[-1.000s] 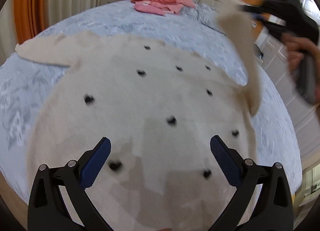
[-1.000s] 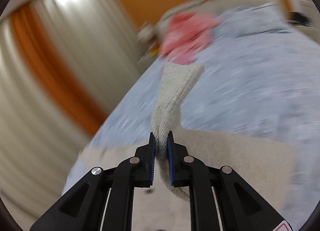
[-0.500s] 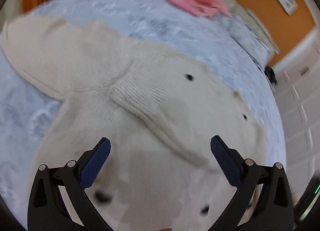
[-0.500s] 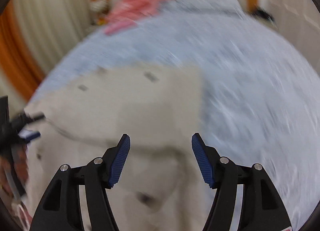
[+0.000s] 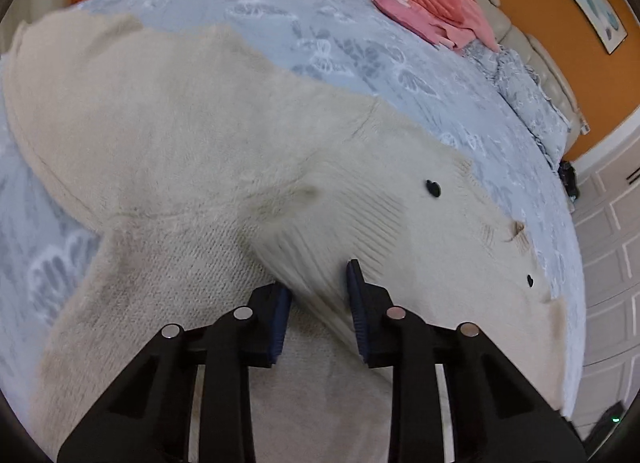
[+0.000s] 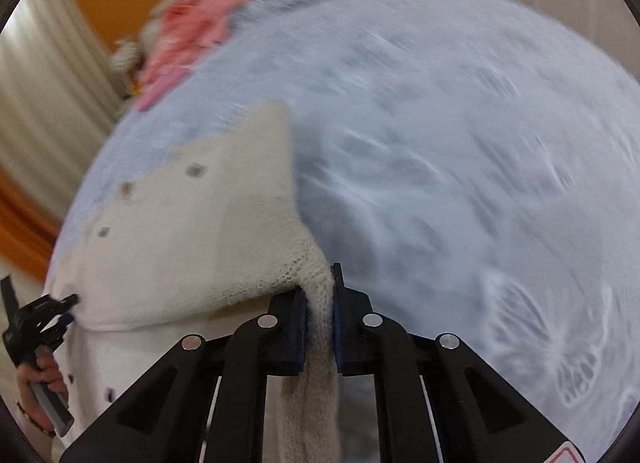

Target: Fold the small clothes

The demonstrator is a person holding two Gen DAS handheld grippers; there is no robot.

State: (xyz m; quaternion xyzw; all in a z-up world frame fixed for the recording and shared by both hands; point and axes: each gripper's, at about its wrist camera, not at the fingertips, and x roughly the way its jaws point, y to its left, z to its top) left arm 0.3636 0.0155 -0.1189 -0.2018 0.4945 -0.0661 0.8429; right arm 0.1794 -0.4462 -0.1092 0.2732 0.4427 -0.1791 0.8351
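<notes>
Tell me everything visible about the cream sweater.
The cream sweater is a chunky knit with small dark dots and ribbed trim, spread flat over the blue-grey floral bedspread. The left gripper has its jaws closing around a ribbed fold. The right gripper is clamped on a knit edge.

Cream knit sweater lies spread on bed.

The right gripper is pinching a knitted edge of the cream sweater lying on the pale blue bed, while the left gripper is showing at the sweater's far side and pink clothes are lying beyond.
</notes>
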